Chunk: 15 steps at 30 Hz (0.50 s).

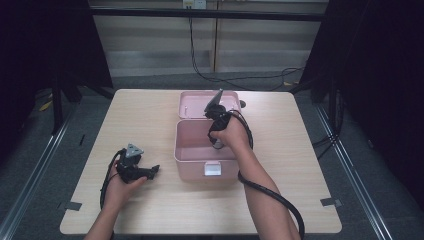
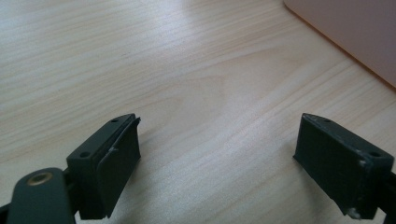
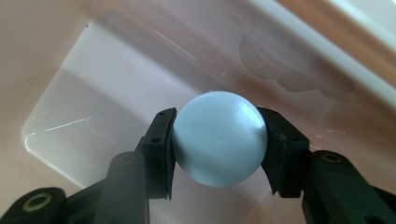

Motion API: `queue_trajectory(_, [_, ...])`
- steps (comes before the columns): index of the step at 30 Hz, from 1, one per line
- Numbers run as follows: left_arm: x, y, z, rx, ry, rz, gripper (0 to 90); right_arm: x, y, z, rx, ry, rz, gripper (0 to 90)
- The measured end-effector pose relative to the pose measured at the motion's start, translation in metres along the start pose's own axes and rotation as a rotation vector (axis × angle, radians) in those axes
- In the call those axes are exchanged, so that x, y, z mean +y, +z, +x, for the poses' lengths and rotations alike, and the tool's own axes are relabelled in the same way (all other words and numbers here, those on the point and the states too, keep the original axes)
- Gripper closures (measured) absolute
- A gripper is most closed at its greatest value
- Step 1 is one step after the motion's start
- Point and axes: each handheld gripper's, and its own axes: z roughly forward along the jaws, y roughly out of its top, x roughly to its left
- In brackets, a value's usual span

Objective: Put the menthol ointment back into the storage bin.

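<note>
A pale blue ball point(image 3: 219, 138) sits clamped between the two black jaws of the right gripper point(image 3: 219, 140), one pad pressed against each side of it. It is round and smooth, so it has no long axis and no direction of pointing; a tiny dimple shows on its near face, and no print or label can be made out on it. The ball hangs inside the open pink box point(image 3: 56, 112), above the pale floor of the box and clear of its walls; whether it touches the floor cannot be told.

In the high view the right gripper point(image 1: 216, 141) points steeply down into the pink box point(image 1: 200, 170). The right hand point(image 1: 230, 134) wraps around the gripper's body from above, wrist bent, and the forearm runs back toward the table's near right edge with the black cable looping beside it. The box's lid point(image 1: 192, 104) is swung open to the far side. A small white patch on the box's near wall looks like a latch or label, too small to read.

The left gripper point(image 1: 155, 170) lies low on the wooden table point(image 1: 130, 120), left of the box and apart from it, pointing toward it. The left hand point(image 1: 122, 180) holds it, resting on the table. Its jaws stand wide apart with bare wood between them, and a corner of the box point(image 2: 355, 32) shows ahead.
</note>
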Motion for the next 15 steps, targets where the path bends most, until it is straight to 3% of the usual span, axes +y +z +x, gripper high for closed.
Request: queue_trajectory(15, [0.0, 0.0, 0.0, 0.001, -0.001, -0.003, 13.3, 0.001, 0.014, 0.004, 0.002, 0.002, 0.0, 50.2])
